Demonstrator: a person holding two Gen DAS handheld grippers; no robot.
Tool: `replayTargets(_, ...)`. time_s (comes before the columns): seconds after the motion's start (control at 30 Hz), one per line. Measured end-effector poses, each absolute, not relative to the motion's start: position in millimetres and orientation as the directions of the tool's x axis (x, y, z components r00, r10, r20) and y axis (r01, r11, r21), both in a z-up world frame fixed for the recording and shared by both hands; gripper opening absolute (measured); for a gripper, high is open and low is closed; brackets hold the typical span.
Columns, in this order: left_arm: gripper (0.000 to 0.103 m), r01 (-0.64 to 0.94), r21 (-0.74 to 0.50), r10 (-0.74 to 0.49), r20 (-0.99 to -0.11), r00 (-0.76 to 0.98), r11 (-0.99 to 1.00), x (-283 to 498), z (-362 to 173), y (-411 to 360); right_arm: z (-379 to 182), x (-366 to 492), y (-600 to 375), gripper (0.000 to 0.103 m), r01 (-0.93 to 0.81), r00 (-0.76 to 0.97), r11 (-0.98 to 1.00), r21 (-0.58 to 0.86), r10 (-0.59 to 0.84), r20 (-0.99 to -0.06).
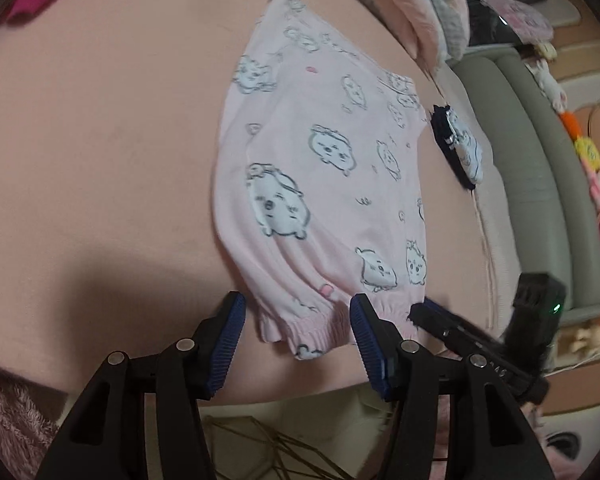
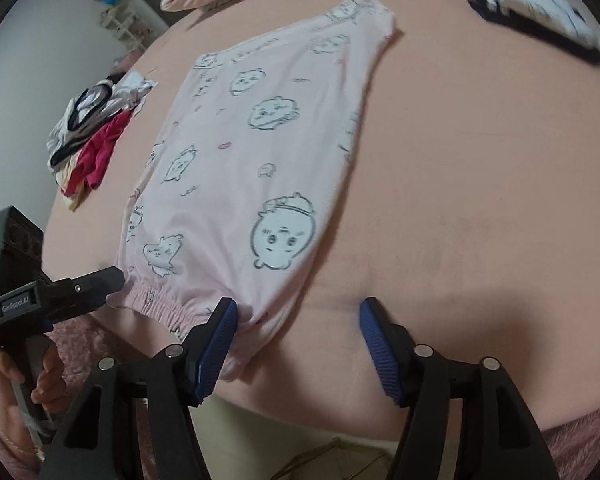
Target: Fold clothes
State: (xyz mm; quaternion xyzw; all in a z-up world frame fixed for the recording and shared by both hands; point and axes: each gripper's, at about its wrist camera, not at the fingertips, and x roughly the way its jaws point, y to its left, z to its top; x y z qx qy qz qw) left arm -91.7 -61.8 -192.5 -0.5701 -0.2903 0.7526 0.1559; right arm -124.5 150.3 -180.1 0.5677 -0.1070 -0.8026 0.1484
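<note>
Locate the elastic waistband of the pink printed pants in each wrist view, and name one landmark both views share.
Left wrist view: the waistband lies at bottom centre, between the open left gripper fingers.
Right wrist view: the waistband lies at lower left, just left of the open right gripper.
Shared landmark: the folded dark-and-white garment on the pink bed sheet.

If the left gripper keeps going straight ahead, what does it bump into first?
Most likely the pink pajama pants. The open left gripper points right at their elastic waistband, which lies between its fingertips on the bed. Depth is hard to judge in the fisheye view.
</note>
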Motion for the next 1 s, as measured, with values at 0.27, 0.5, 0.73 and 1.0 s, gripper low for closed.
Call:
replayTargets(0.27, 0.021, 0.099, -0.628, 0.572, -0.754, -0.323, -0.772, -88, -191, -68, -173, -132, 134, 0.035, 0.141, -0.3, -0.923, 0.357, -0.384, -0.873)
replayTargets(0.5, 0.023, 0.123, -0.668, 0.61, -0.728, -0.313, -0.734, -90, -202, -70, -186, -133, 127, 0.03, 0.126, -0.262, -0.905, 0.407, -0.426, -0.866)
replayTargets(0.73, 0.016, 0.062, -0.66, 0.607, -0.721, -0.335, -0.749, -83, -175, -67, -161, -115, 134, 0.011, 0.153, -0.325, -0.897, 0.416, -0.443, -0.836)
replayTargets(1.0, 0.015, 0.031, -0.679, 0.624, -0.691, -0.366, -0.734, -42, -146, -66, -144, -90, 150, 0.011, 0.163, -0.316, -0.865, 0.474, -0.501, -0.806)
